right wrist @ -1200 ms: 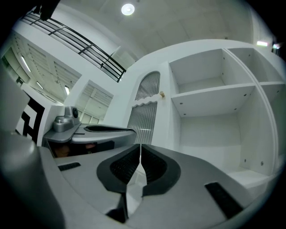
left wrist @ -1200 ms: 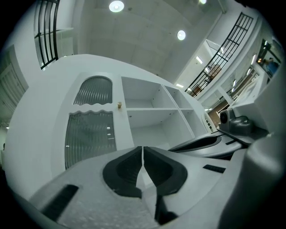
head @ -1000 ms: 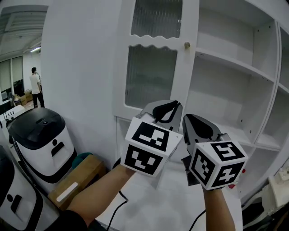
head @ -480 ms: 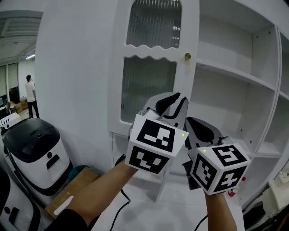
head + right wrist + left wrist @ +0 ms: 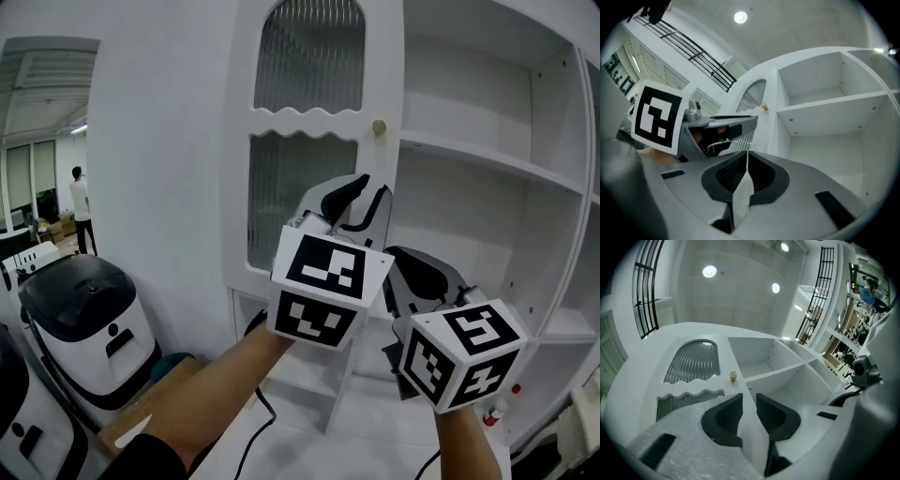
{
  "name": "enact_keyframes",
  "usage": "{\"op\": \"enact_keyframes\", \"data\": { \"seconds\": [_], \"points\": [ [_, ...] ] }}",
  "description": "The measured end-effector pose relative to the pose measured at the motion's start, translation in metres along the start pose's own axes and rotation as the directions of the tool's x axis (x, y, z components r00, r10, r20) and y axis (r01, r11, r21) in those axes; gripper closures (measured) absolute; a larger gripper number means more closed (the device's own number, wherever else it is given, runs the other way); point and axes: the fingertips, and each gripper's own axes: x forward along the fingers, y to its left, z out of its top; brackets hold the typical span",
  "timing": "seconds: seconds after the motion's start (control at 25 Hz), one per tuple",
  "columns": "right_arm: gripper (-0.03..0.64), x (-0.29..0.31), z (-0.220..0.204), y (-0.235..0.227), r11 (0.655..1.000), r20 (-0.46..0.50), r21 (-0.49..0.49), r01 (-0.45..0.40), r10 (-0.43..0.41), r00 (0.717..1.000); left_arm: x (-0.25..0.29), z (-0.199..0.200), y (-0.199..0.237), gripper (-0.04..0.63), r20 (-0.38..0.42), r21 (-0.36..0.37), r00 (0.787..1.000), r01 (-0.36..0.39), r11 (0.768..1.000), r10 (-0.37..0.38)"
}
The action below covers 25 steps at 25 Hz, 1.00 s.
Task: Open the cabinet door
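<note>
The white cabinet door (image 5: 300, 202) has two ribbed glass panels and a small round knob (image 5: 379, 127) on its right edge. It stands closed beside the open shelves. My left gripper (image 5: 364, 195) is raised in front of the door, below the knob and apart from it. Its jaws are opening, with nothing between them. In the left gripper view the knob (image 5: 733, 376) shows just above the gap of the left gripper (image 5: 749, 401). My right gripper (image 5: 414, 265) hangs lower and to the right, shut and empty (image 5: 746, 161).
Open white shelves (image 5: 487, 159) fill the cabinet's right side. A white and black machine (image 5: 80, 309) and a cardboard box (image 5: 150, 394) stand on the floor at the lower left. A person (image 5: 82, 197) stands far off down the room. A black cable (image 5: 258, 412) trails below my left arm.
Both grippers have risen, the left one more, up toward the knob. The left jaws have parted from shut. The right jaws stay shut.
</note>
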Motion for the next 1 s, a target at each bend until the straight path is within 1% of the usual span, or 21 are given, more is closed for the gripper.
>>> {"op": "enact_keyframes", "data": {
  "seconds": [0.12,0.28,0.44,0.52,0.8,0.92,1.0],
  "points": [
    [0.595,0.003,0.003,-0.005,0.999,0.01,-0.002,-0.04,0.04,0.999,0.011,0.006,0.004,0.505,0.002,0.028,0.999,-0.041,0.999,0.041],
    [0.595,0.005,0.004,-0.009,0.995,0.031,0.014,-0.095,0.094,0.995,0.022,0.01,0.012,0.491,0.006,0.048,0.996,-0.091,0.995,0.091],
    [0.595,0.008,0.005,-0.012,0.991,0.055,0.031,-0.13,0.128,0.99,0.031,0.008,0.025,0.482,-0.002,0.07,0.991,-0.134,0.989,0.134],
    [0.595,0.01,0.005,-0.014,0.989,0.062,0.032,-0.146,0.144,0.988,0.035,0.011,0.028,0.479,0.006,0.071,0.989,-0.148,0.986,0.148],
    [0.595,0.009,0.006,-0.026,0.986,0.091,0.031,-0.167,0.163,0.982,0.052,0.025,0.036,0.466,0.043,0.071,0.982,-0.184,0.98,0.182],
    [0.595,0.008,0.001,-0.032,0.984,0.096,0.04,-0.173,0.169,0.981,0.059,0.029,0.038,0.466,0.053,0.083,0.978,-0.206,0.975,0.202],
    [0.595,0.007,-0.005,-0.034,0.982,0.095,0.049,-0.183,0.178,0.98,0.063,0.03,0.04,0.466,0.065,0.077,0.974,-0.223,0.972,0.218]
  ]
}}
